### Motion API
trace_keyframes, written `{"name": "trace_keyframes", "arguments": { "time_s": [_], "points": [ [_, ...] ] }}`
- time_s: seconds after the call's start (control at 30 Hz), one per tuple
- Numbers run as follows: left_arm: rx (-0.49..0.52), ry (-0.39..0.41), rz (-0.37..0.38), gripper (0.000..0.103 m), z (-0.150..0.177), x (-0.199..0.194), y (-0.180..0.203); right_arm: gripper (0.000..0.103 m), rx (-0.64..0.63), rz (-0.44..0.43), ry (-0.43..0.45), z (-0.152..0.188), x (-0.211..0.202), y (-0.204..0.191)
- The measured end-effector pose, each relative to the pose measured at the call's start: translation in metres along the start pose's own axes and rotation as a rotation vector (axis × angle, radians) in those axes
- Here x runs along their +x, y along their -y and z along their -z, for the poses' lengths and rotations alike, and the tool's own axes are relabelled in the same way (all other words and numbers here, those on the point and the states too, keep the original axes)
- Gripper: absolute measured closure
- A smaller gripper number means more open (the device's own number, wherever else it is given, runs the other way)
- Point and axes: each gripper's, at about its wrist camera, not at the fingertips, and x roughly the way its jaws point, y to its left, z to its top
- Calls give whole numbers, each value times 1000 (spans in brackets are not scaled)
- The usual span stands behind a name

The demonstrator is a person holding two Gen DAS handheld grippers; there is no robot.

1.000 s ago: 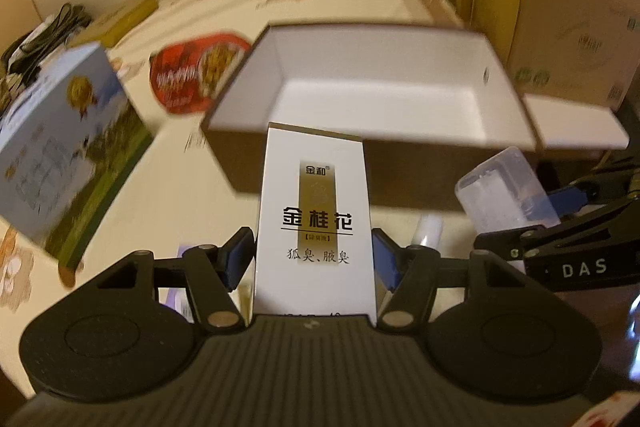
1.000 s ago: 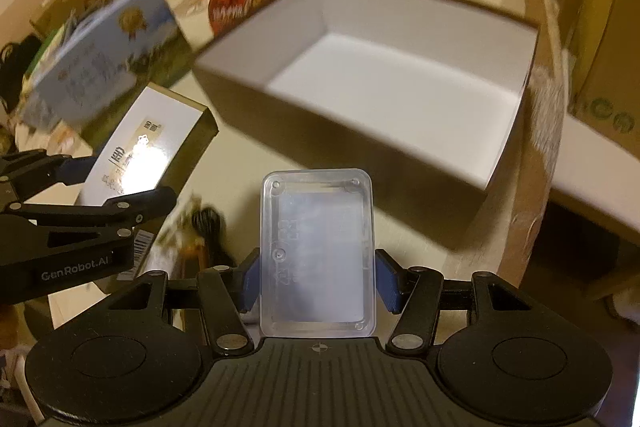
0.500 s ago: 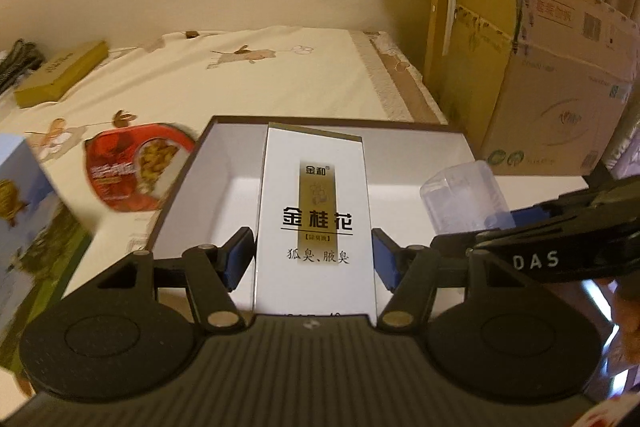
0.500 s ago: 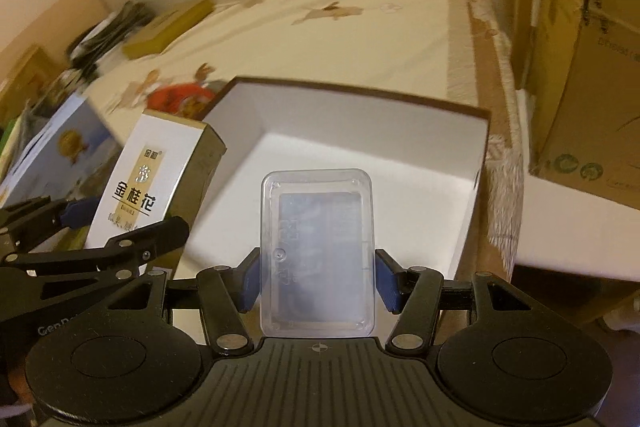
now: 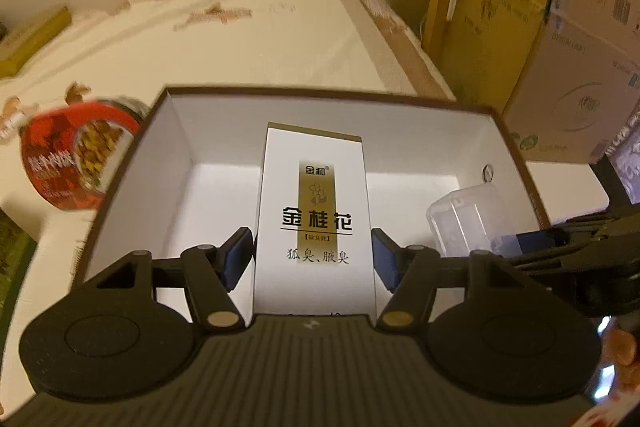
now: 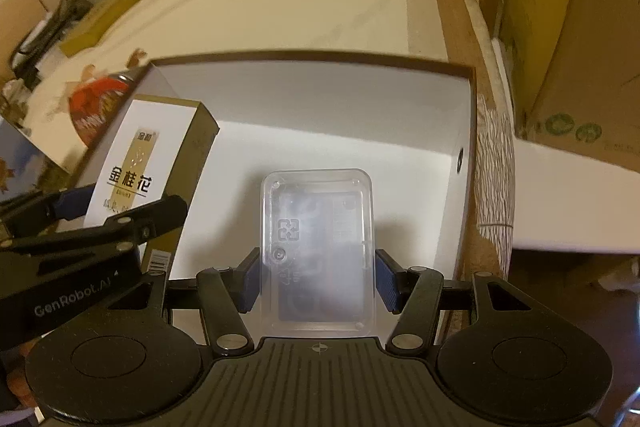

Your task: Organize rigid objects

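My left gripper [image 5: 313, 253] is shut on a white and gold carton [image 5: 316, 211] with Chinese print and holds it over the open brown box with a white inside [image 5: 176, 163]. My right gripper [image 6: 318, 277] is shut on a clear plastic case [image 6: 318, 247] and holds it over the same box [image 6: 466, 131], to the right of the carton [image 6: 132, 171]. The clear case also shows at the right in the left wrist view [image 5: 464, 223]. The box's floor below both items is bare.
A red snack pack [image 5: 72, 159] lies left of the box on the cream cloth. A flat yellow box [image 5: 32, 39] lies far left. Cardboard cartons [image 5: 568, 39] stand at the right. A blue and green carton edge [image 6: 16, 163] is at the left.
Both grippers have risen and moved forward with their items, from in front of the box's near wall to over its open inside. The view now looks down into the box.
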Motion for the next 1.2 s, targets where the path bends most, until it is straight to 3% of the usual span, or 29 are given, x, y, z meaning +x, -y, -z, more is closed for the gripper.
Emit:
{"name": "trace_keyframes", "arguments": {
  "time_s": [0.1,0.47,0.53,0.63,0.73,1.2],
  "points": [
    [-16,-36,-11,42,2,11,-4,49,-11,4,0,3,3,-2],
    [-43,-35,-48,39,8,-2,-16,48,-11,-37,25,-1,0,-5],
    [-48,-35,-56,39,10,-7,-18,43,-29,-27,45,0,-4,-9],
    [-46,-30,-72,39,11,-18,-21,34,-28,-40,67,1,-13,-10],
    [-51,-28,-89,38,14,-30,-23,31,-13,-66,78,6,-22,-9],
    [-112,-3,-153,38,32,-111,-8,30,-73,-107,145,37,-85,-20]
  ]
}}
